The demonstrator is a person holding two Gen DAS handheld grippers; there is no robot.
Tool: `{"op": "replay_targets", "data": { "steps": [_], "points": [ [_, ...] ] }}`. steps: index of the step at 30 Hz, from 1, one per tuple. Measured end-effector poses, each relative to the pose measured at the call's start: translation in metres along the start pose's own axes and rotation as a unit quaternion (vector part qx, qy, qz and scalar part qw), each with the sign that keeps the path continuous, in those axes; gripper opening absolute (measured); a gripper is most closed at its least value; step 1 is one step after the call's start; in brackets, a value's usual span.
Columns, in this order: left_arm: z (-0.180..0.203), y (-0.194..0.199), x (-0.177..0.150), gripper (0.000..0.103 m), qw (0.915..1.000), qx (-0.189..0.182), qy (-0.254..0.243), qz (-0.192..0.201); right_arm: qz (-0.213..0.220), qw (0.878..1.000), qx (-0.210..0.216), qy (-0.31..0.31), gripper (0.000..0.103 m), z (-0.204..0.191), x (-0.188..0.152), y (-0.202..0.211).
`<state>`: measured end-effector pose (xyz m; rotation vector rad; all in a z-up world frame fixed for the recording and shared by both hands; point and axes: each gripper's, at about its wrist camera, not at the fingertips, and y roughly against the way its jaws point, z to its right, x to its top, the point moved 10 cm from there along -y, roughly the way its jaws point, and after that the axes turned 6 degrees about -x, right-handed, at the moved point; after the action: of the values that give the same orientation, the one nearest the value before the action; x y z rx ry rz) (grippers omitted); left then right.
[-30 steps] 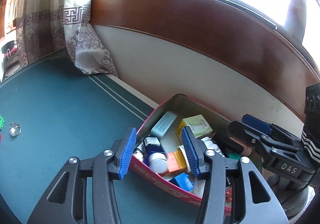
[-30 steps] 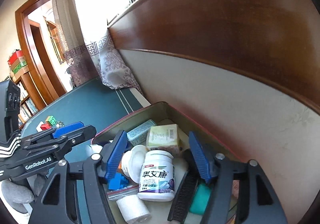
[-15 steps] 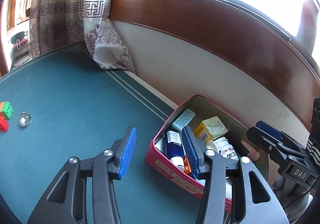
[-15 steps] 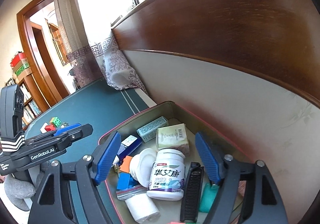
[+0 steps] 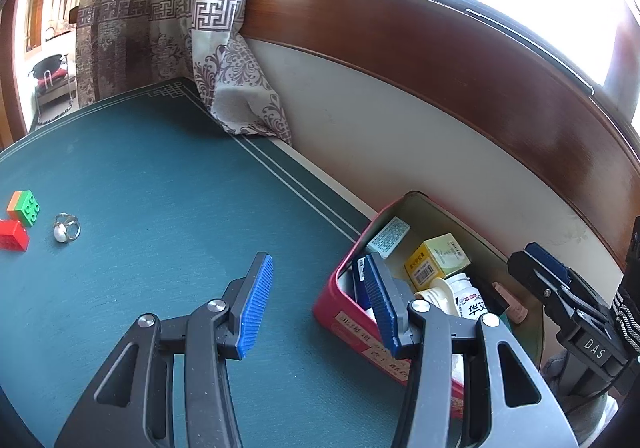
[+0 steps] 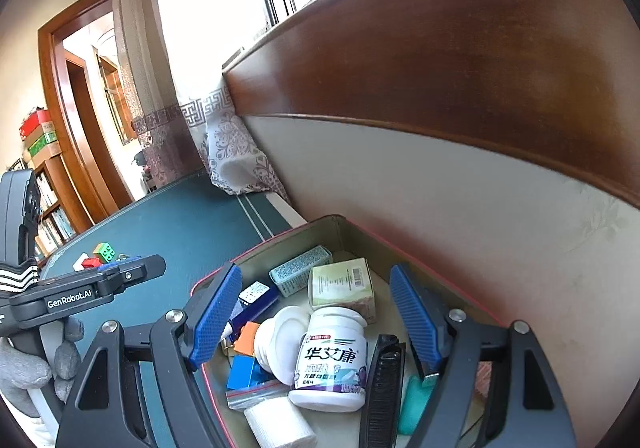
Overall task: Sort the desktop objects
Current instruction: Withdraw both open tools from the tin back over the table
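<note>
A red-walled rectangular tin [image 6: 276, 238] with a dull pale inside sits at the lower middle of the right wrist view, hard against the cream wall [image 6: 460, 216], and at the lower right of the left wrist view [image 5: 340, 312]. It is packed: a glossy white plastic bottle [image 6: 330, 360] with a printed label lies at the centre, a matt black ribbed comb [image 6: 382, 384] just to its right, two small card cartons [image 6: 342, 282] toward the far wall, a blue block [image 6: 244, 370] and a white roll [image 6: 280, 426] near the lower edge. The right gripper [image 6: 316, 314] hangs over the tin with its ridged blue pads standing wide apart on either side of the bottle and touching nothing. The left gripper [image 5: 316, 304] is partly open and empty, one pad over the tin's near corner, the other over the teal felt-like tabletop [image 5: 160, 188]. At the far left of that view lie a studded green brick [image 5: 25, 206], a red brick [image 5: 13, 234] and a metal ring [image 5: 66, 227].
</note>
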<state>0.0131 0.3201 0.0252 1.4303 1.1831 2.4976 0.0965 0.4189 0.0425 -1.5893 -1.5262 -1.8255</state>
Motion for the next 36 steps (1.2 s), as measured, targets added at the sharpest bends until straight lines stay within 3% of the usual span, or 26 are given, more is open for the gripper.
{"op": "replay_targets", "data": {
  "steps": [10, 19, 28, 36],
  "points": [
    [-0.016, 0.017, -0.005, 0.051, 0.9998, 0.019, 0.008, 0.006, 0.028, 0.999, -0.015, 0.034, 0.08, -0.01, 0.018, -0.017],
    [-0.061, 0.042, -0.006, 0.051, 0.9976, 0.056, 0.034, 0.022, 0.029, 0.997, -0.039, 0.056, 0.08, -0.018, 0.024, -0.025],
    [-0.131, 0.075, 0.0, 0.051, 0.9903, 0.114, 0.068, 0.042, 0.032, 0.997, 0.029, 0.071, 0.08, -0.079, 0.033, -0.018],
    [-0.216, 0.12, -0.012, 0.051, 0.974, 0.187, 0.115, 0.057, 0.0, 0.992, 0.098, 0.075, 0.08, -0.145, 0.024, -0.038]
  ]
}}
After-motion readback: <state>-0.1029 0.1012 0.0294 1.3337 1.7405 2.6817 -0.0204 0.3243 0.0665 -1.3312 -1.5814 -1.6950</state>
